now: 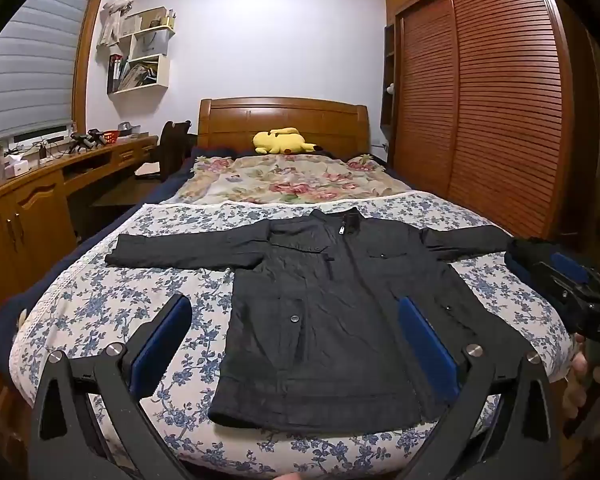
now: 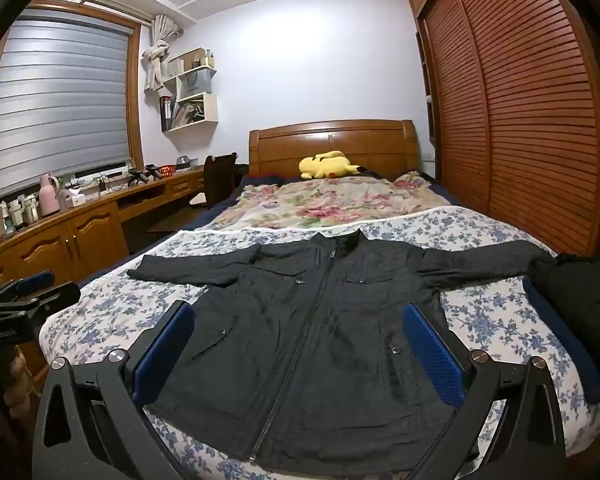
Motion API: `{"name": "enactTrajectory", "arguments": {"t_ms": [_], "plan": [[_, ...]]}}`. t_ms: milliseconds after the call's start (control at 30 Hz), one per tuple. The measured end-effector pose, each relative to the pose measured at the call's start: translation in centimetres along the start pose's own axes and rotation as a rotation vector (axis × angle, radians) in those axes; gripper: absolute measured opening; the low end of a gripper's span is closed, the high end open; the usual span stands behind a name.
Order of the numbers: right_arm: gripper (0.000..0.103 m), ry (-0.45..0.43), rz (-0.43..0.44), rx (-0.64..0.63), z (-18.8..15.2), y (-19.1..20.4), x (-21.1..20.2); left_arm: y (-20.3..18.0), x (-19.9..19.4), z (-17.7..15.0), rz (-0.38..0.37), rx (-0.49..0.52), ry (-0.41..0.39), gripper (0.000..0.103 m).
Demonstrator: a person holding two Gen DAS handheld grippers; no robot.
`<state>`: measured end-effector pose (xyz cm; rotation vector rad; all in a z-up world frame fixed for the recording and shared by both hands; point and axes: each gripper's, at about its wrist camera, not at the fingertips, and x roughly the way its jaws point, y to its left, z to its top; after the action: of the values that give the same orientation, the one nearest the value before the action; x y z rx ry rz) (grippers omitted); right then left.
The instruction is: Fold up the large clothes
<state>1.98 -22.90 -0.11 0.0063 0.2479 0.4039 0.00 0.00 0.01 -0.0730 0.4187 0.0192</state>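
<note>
Bedroom bed [image 1: 112,300], one black jacket [image 1: 324,320], two open claws [image 1: 296,340]

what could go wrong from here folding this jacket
1. The jacket is spread wide with both sleeves out, and both grippers, left and right, are open and hold nothing; a one-layer pinch may drag it askew.
2. The right sleeve ends beside a dark folded pile and could snag it.
</note>
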Motion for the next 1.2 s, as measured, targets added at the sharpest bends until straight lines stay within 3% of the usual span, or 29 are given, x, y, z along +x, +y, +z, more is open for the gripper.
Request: {"name": "enactTrajectory", "arguments": {"t_ms": [1200], "plan": [[0.103, 0.005, -0.003, 0.008, -0.16, 0.08, 0.03, -0.25, -0.36, 0.07, -0.001, 0.009, -0.005, 0.103]]}}
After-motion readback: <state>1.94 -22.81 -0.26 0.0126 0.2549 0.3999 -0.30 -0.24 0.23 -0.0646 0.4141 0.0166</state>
